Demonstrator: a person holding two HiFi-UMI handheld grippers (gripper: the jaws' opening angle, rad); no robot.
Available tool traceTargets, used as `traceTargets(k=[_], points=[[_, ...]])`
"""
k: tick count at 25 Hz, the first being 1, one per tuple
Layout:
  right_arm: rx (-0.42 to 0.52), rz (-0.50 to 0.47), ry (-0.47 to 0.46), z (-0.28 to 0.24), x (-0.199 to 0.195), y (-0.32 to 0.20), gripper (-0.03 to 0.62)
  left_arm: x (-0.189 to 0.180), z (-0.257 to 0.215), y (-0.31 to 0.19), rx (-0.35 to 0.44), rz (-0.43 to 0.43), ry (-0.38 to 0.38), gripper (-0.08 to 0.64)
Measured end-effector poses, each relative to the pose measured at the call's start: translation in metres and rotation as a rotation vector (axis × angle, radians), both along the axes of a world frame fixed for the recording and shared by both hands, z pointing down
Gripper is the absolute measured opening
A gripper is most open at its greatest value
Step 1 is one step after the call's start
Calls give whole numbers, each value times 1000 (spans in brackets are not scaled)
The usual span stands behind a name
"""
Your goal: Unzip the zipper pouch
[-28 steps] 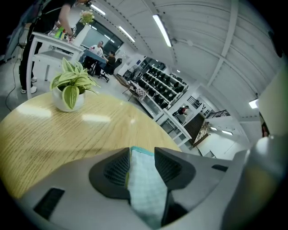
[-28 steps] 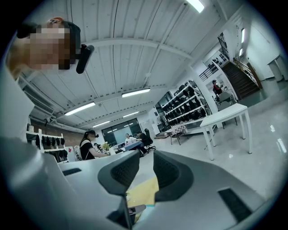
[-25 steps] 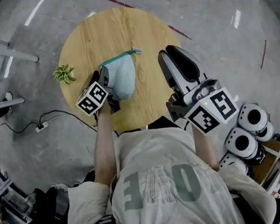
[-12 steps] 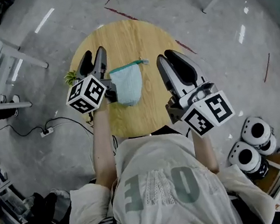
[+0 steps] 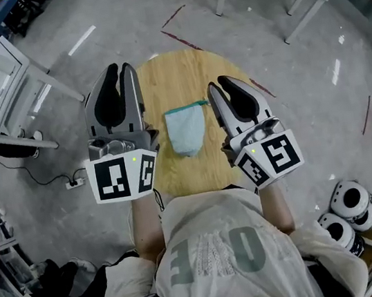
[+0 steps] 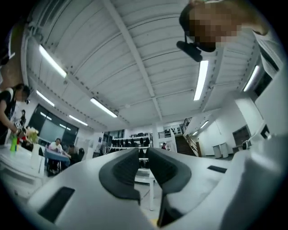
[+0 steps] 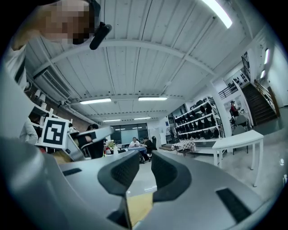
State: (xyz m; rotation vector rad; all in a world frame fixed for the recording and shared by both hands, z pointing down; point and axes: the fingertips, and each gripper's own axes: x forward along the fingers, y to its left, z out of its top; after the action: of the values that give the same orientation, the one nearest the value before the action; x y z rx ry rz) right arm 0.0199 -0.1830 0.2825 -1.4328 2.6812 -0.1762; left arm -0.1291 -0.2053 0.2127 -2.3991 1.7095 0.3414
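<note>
As a pouch [image 5: 186, 130] lies on the round wooden table [image 5: 169, 84] over grey floor [image 5: 299, 112], left gripper [image 5: 117, 68] and right gripper [image 5: 219, 83] flank the pouch, fingers slightly apart and empty, the left's having just been closing.

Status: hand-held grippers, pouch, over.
Left hand-held gripper empty, jaws just closed further; right hand-held gripper open, empty. Blue fabric zipper pouch free on round wooden table. Nothing blocking.

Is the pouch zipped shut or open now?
Looks shut: the pouch lies flat on the table, its teal zipper one thin line without a gap; too small to be sure.
</note>
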Motion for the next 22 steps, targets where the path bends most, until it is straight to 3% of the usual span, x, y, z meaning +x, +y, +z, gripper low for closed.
traceTargets(k=[4, 10, 14, 22], points=[[17, 8, 13, -2, -5, 1, 83, -4, -17, 31, 65, -86, -81, 42], [21, 41, 22, 3, 2, 7, 50, -8, -5, 61, 74, -180, -97, 28], [18, 61, 40, 9, 6, 10, 32, -9, 8, 63, 47, -198, -129, 28], [23, 66, 61, 11, 3, 10, 29, -16, 14, 59, 26, -194, -119, 28]])
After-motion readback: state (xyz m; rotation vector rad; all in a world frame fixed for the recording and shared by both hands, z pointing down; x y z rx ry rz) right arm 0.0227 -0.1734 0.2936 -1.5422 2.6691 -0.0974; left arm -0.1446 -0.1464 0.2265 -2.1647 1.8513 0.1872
